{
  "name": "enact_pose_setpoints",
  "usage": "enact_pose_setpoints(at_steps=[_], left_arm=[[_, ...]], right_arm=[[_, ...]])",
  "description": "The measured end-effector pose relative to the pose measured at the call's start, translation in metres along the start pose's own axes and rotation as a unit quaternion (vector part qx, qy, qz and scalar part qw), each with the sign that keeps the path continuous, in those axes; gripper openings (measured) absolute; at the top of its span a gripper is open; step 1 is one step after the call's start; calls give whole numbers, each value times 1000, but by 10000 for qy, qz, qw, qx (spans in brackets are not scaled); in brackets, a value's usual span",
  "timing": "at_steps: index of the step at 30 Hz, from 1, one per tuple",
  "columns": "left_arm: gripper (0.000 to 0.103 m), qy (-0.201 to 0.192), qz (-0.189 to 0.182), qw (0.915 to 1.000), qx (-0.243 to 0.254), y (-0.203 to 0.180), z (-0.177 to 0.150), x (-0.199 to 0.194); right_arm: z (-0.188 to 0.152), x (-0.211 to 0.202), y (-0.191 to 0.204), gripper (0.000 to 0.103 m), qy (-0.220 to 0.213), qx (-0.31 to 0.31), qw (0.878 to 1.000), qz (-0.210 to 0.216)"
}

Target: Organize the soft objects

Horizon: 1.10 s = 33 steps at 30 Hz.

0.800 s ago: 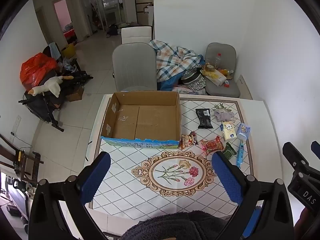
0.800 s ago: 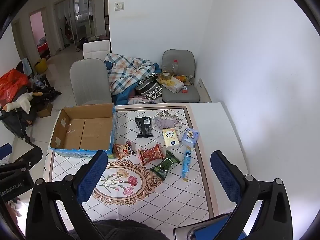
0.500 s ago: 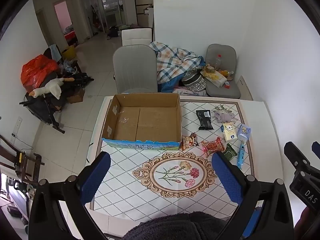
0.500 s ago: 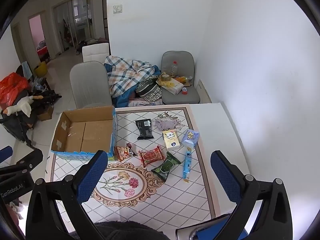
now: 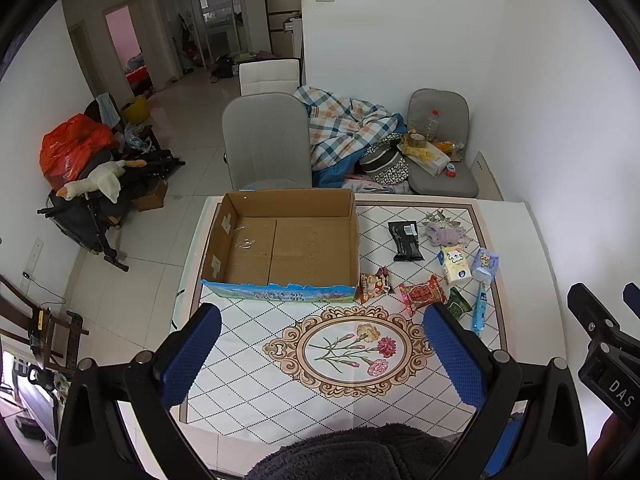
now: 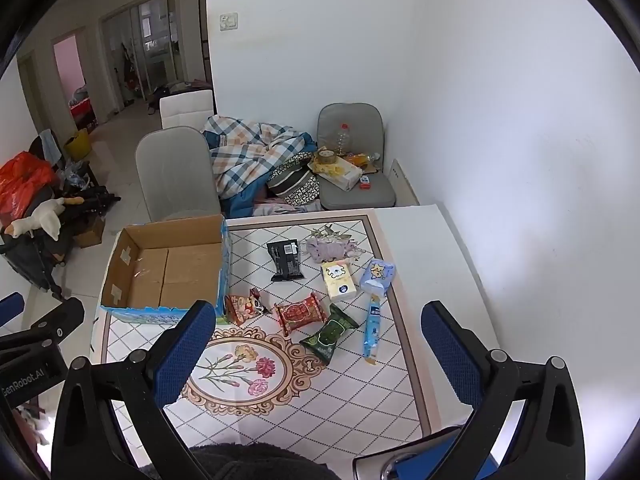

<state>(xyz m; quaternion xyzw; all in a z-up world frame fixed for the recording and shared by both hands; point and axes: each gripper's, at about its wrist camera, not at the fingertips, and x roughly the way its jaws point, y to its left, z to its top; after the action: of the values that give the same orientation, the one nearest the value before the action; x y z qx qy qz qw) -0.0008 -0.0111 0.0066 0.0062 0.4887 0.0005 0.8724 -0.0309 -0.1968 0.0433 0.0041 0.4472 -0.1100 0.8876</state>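
Diamond-patterned table [image 5: 248, 380]; cluttered tiled room

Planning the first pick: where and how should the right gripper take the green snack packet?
Grip the green snack packet across its puffed middle, not the flat crimped ends. It lies flat and diagonal on the table, so come from above with the right gripper turned so the fingers span its narrow width. Red packet sits close at its upper left; stay clear.
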Motion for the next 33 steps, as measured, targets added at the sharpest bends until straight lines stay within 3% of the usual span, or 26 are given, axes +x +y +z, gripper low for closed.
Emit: enact_pose_setpoints(at_steps=[33], left_arm=[[103,-5,-38,10000,7,2,0,-3]], right_arm=[[0,-1,-4,103,-9,33,10000,29]])
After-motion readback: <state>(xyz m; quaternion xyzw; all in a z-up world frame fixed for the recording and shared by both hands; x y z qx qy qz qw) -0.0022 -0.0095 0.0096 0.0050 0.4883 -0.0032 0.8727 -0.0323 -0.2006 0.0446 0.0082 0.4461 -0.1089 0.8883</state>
